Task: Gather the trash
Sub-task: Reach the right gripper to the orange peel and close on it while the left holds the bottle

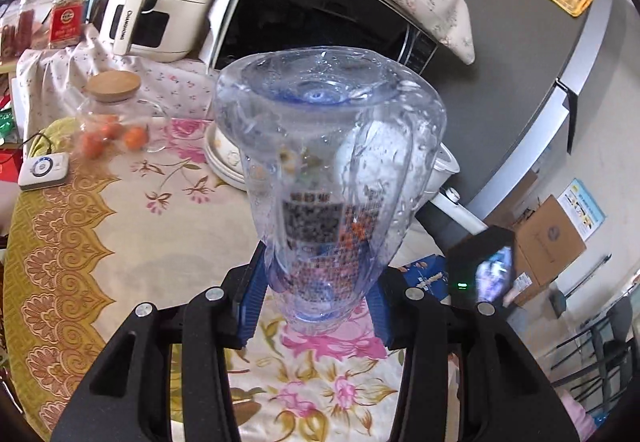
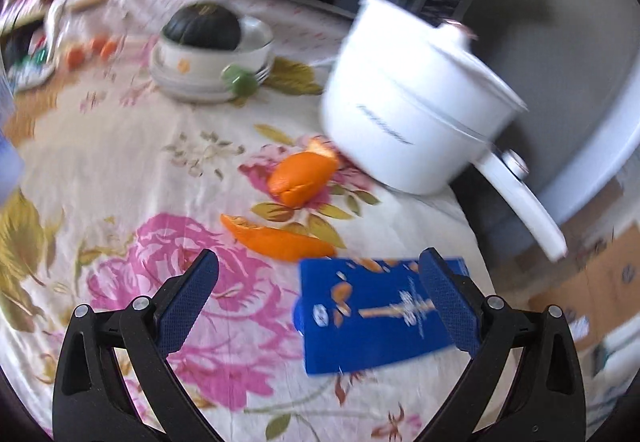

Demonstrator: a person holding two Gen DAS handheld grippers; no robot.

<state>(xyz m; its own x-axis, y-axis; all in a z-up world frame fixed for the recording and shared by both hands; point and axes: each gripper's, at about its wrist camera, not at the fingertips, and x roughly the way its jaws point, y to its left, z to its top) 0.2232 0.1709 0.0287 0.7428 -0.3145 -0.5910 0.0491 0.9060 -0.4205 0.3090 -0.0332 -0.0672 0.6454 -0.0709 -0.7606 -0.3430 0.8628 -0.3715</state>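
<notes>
**Collection under way: bottle in left claw, peel and carton still on the table**

Step in hand. The left gripper point(image 1: 316, 316) is clamped on a clear plastic bottle point(image 1: 328, 170), its blue pads point(image 1: 249, 306) pressing the narrow neck end from both sides, with the bottle's base pointing away from the camera. The bottle is carried clear above the flowered tablecloth point(image 1: 132, 210). I judge it to be one piece of trash already picked up and in transit; no bin is visible in either view, so where it goes cannot be stated.

Right side. The right gripper point(image 2: 320, 306) stands with its jaws wide apart and nothing between them. The view is blurred.

Position of remaining trash. A flat blue carton point(image 2: 372, 318) lies on the cloth towards the table's right-hand edge, directly below the claw's right finger and overlapped by it in the view; whether they touch cannot be told. Just beyond the carton lie two pieces of orange peel point(image 2: 280, 242), the farther piece close beside a white electric pot point(image 2: 408, 114).

Next move, as a judgement. The right claw needs to shift towards the carton or forward to the peel, centre the item between its fingers, descend to the cloth and close. The carton lies flat, so a grip across an edge looks difficult; the peel is thin and may slip.
</notes>
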